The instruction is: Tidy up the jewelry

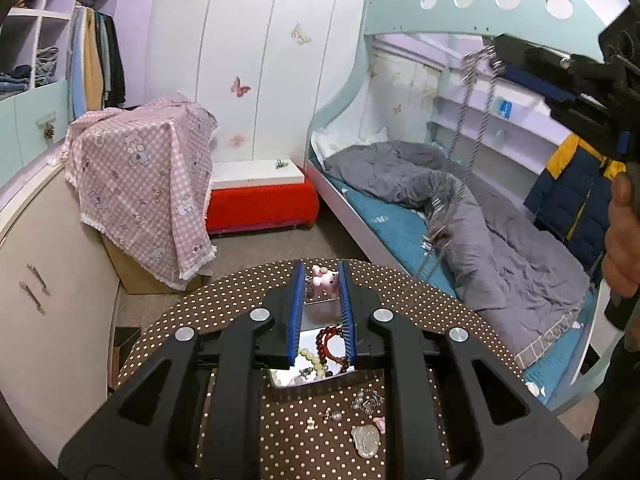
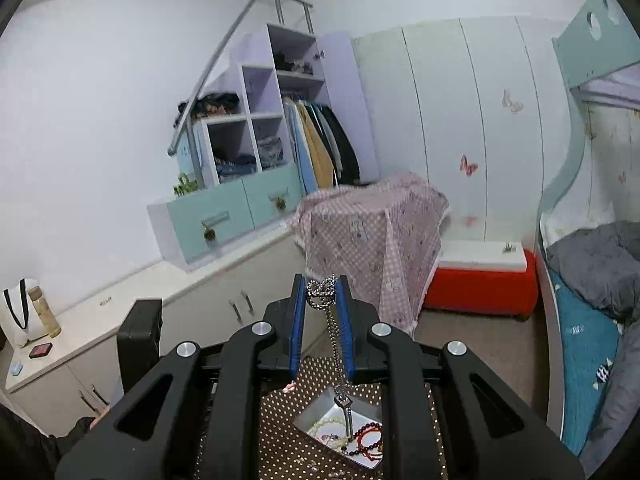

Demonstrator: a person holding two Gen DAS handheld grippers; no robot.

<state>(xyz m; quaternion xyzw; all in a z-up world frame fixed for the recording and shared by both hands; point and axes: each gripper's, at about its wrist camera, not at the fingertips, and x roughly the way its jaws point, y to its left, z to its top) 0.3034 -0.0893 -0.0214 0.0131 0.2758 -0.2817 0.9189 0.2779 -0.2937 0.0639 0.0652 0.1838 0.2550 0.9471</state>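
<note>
My right gripper (image 2: 322,294) fingers clamp the silver chain (image 2: 338,344), dangling above the tray (image 2: 310,416). My left gripper (image 1: 320,280) fingers stand apart, empty, over the counter (image 1: 224,300) edge.

no legible text, labels or numbers

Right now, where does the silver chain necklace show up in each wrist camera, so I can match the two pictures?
Left wrist view: the silver chain necklace hangs at upper right, from the right gripper, in front of the bed.
Right wrist view: the same necklace is at centre, pinched between the right gripper's fingers and dangling down over the metal tray.
Shared landmark: the metal tray with bead bracelets on the polka-dot table.
</note>
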